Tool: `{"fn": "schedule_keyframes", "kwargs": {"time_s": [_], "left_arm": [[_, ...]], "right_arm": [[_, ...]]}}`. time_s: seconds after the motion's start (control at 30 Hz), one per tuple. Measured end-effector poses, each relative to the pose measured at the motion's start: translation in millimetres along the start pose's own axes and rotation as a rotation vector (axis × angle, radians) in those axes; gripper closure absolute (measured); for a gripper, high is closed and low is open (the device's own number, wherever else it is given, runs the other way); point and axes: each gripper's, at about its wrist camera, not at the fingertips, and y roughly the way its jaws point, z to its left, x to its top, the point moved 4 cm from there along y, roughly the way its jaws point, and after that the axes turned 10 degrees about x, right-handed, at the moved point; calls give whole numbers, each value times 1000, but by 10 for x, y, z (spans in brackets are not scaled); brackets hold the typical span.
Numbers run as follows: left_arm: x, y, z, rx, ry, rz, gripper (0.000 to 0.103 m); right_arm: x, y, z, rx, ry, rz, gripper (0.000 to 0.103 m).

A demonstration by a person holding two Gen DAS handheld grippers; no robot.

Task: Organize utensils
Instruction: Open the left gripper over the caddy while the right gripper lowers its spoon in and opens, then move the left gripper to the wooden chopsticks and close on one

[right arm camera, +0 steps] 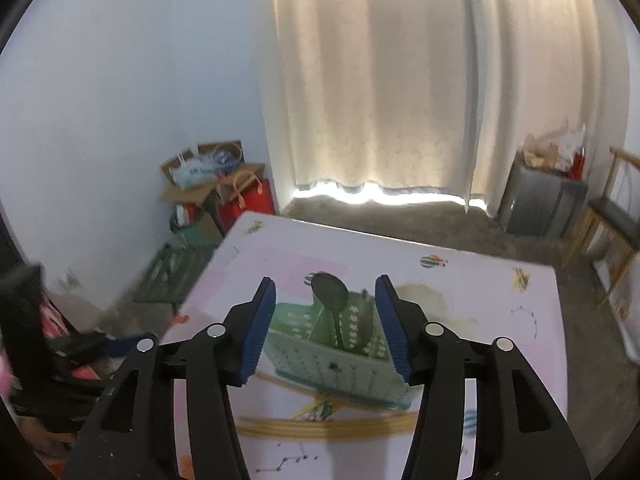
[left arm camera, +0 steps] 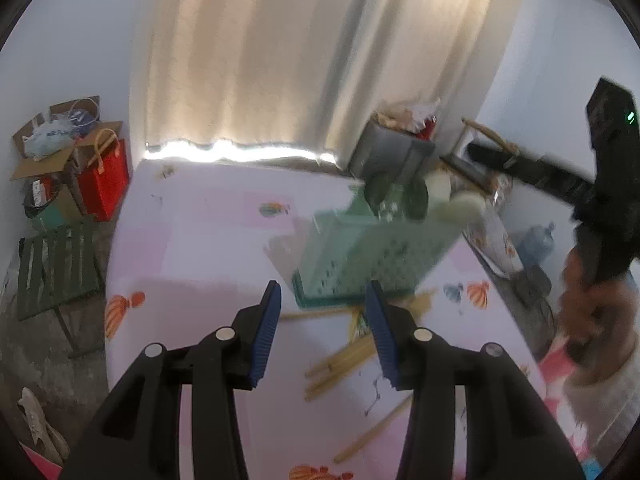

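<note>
A green perforated utensil basket (left arm camera: 360, 256) stands on the table with its patterned white and pink cloth (left arm camera: 192, 248). Blurred dark green and pale spoon heads (left arm camera: 416, 200) stick out of the basket's far end. Several bamboo chopsticks (left arm camera: 344, 360) lie loose on the cloth in front of the basket. My left gripper (left arm camera: 323, 286) hovers above them, open and holding nothing. In the right wrist view my right gripper (right arm camera: 326, 280) is open and empty above the basket (right arm camera: 340, 356). A dark green spoon (right arm camera: 332, 296) stands upright in it. Chopsticks (right arm camera: 320, 426) lie just before the basket.
A person's hand (left arm camera: 596, 312) holds a black handle at the right edge. Left of the table are a green slatted stool (left arm camera: 56, 272), a red bag (left arm camera: 106, 180) and cardboard boxes. A grey cabinet (right arm camera: 540, 204) and a wooden chair (right arm camera: 616, 216) stand on the right, by the curtain.
</note>
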Motion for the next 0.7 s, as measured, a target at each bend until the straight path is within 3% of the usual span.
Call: {"fn": "schedule_keyframes", "kwargs": {"time_s": [0.13, 0.27, 0.37, 0.5, 0.6, 0.7], "left_arm": [[-289, 197, -192, -62, 105, 105, 60], [-636, 395, -524, -125, 276, 187, 60], [-903, 517, -787, -262, 359, 286, 60], [-1155, 688, -1180, -271, 526, 290, 60], [-1199, 850, -1390, -284, 565, 309, 61], [-1211, 913, -1533, -256, 630, 276, 65]], "right_arm": [[-308, -232, -253, 5, 110, 33, 49], [-898, -212, -540, 18, 254, 146, 49], [-1264, -111, -678, -39, 306, 214, 49], [-1537, -77, -876, -61, 418, 211, 49], [-1600, -53, -1019, -40, 515, 204, 49], [-1565, -77, -1044, -43, 513, 191, 49]]}}
